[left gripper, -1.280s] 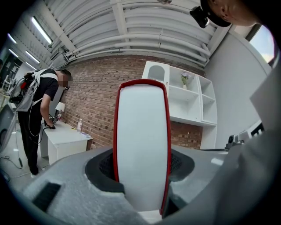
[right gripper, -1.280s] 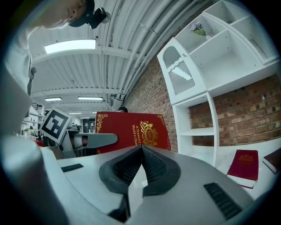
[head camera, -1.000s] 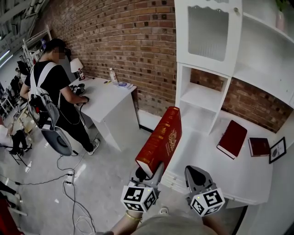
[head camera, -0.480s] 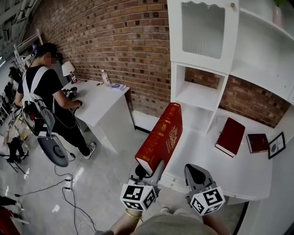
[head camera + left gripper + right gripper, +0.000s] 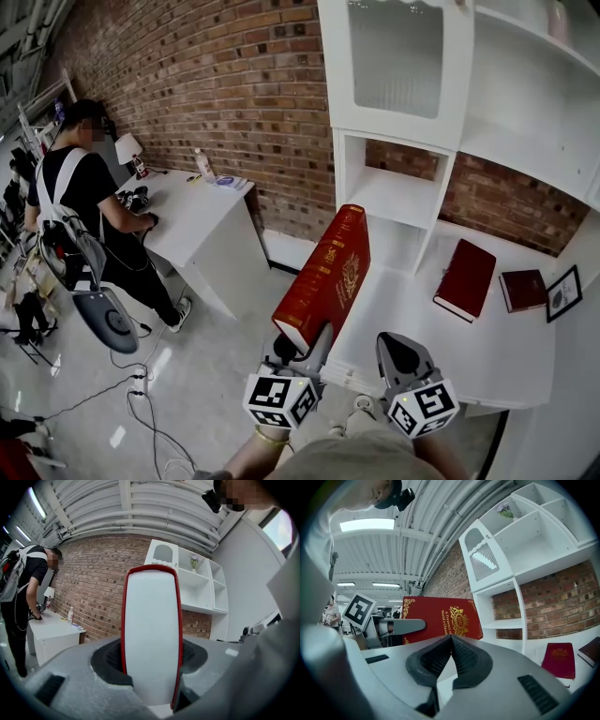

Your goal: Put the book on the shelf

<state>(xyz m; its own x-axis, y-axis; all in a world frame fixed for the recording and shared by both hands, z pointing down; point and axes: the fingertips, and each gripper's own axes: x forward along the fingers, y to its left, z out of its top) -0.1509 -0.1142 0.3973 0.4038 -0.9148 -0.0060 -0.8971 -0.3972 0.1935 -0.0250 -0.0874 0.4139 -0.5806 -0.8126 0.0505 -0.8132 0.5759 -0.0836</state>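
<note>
A thick red book with gold print (image 5: 325, 277) stands tilted in my left gripper (image 5: 298, 352), which is shut on its lower end. In the left gripper view its white page edge (image 5: 152, 639) fills the gap between the pads. The book hangs in front of the white shelf unit (image 5: 394, 197), near its low open compartment and above the white desk top (image 5: 469, 352). My right gripper (image 5: 398, 354) is just right of the left one, shut with nothing in it; its pads meet (image 5: 451, 641). The same book (image 5: 440, 616) shows in the right gripper view.
Two smaller dark red books (image 5: 464, 278) (image 5: 523, 289) and a small picture frame (image 5: 563, 300) lie on the desk top. A person (image 5: 89, 206) stands at a white table (image 5: 202, 220) on the left. Cables (image 5: 141, 394) trail over the floor.
Both grippers, with the book still gripped, have drifted towards the shelf unit, which now sits nearer and further left in the head view.
</note>
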